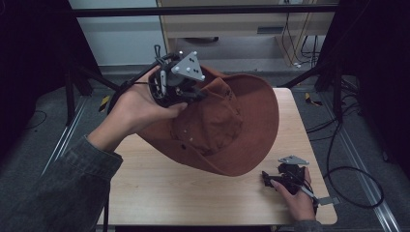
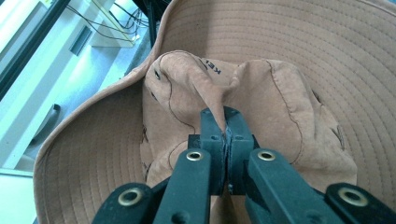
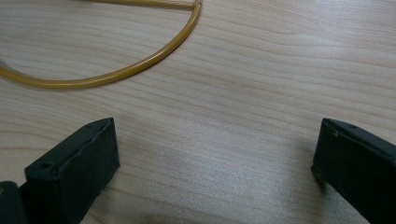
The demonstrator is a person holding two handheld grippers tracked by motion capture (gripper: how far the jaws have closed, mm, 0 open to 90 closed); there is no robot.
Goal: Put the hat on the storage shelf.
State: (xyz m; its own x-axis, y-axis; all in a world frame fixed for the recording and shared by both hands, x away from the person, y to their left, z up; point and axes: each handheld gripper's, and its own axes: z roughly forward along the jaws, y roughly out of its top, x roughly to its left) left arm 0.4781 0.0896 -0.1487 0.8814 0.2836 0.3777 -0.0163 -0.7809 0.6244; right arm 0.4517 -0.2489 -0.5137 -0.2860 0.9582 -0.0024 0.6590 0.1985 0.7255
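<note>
The left gripper point(image 2: 226, 122) held the hat point(image 1: 227, 125) off the table point(image 1: 193, 193), its jaws pinched on a fold of crown cloth between them. The hat looked soft, light and floppy; a brim grip would likely sag. The right gripper point(image 3: 215, 154) rested with jaws wide, nothing between. The hat's far side was hidden.
</note>
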